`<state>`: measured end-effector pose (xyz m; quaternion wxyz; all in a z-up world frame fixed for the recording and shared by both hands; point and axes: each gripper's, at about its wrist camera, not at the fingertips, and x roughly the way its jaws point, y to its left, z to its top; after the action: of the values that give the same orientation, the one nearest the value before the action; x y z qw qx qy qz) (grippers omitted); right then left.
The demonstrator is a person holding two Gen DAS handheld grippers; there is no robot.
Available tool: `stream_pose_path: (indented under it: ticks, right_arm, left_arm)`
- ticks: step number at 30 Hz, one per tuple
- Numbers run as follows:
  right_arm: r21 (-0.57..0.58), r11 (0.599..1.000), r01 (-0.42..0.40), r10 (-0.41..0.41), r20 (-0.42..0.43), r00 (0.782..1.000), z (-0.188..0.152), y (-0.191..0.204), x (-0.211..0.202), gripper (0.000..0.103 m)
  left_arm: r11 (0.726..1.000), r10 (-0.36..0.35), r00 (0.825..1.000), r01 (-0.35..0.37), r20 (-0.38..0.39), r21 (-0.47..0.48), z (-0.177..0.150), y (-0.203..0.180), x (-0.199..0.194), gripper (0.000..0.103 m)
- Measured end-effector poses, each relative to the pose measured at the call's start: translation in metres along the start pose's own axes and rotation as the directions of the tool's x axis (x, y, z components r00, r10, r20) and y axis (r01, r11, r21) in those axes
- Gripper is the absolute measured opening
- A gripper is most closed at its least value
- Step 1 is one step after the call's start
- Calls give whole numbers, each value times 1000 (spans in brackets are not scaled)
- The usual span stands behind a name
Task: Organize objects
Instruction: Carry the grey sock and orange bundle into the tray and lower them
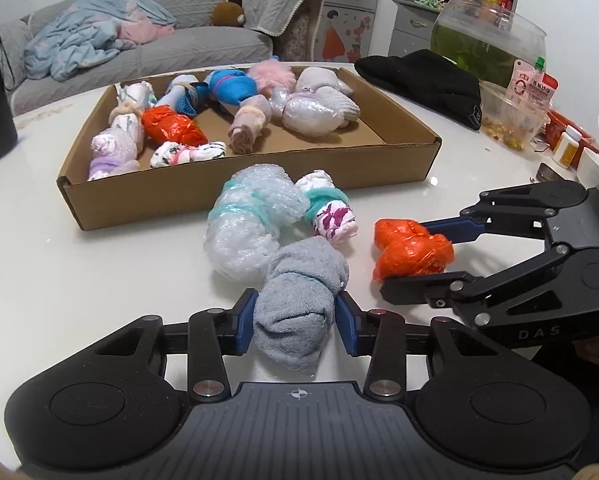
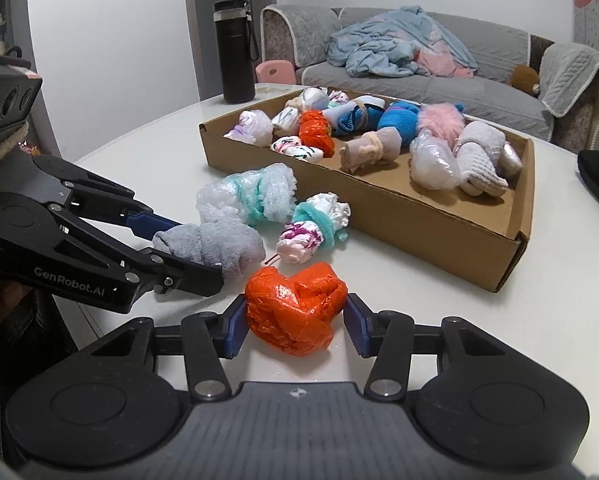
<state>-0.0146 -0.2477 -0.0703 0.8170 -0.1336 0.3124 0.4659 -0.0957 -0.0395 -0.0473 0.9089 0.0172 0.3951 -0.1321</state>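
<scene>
Cardboard box (image 1: 227, 196) just beyond bubble-wrap roll (image 1: 251, 220)

- A home living room: grey sofa (image 2: 439, 76) with a crumpled blanket (image 2: 399, 46) behind the white table (image 1: 79, 260).
- Snack-stocked cabinet (image 1: 415, 20) past the table's far right corner.

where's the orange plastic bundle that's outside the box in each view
Left wrist view: the orange plastic bundle sits right of centre, between the right gripper fingers.
Right wrist view: the same bundle lies bottom centre, between that gripper's own fingers.
Shared landmark: the cardboard box behind it.
</scene>
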Motion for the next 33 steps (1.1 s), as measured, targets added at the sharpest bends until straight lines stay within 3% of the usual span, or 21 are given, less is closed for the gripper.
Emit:
stream_pose_path:
  ticks: [10, 20, 25, 33]
  right_arm:
    - [42, 998, 38, -39, 27, 999, -2, -17, -25, 46]
    - [67, 990, 126, -131, 81, 988, 18, -55, -59, 46]
    - [37, 987, 156, -159, 117, 980, 40, -68, -69, 46]
    - [-19, 990, 143, -138, 165, 977, 83, -70, -65, 46]
  left_arm:
    - [999, 10, 1000, -9, 16, -46, -5, 19, -25, 45]
    - [994, 81, 994, -75, 76, -78, 3, 55, -71, 46]
    - [989, 136, 982, -125, 131, -83, 29, 73, -90, 46]
    - [995, 99, 972, -96, 214, -25, 91, 63, -90, 46]
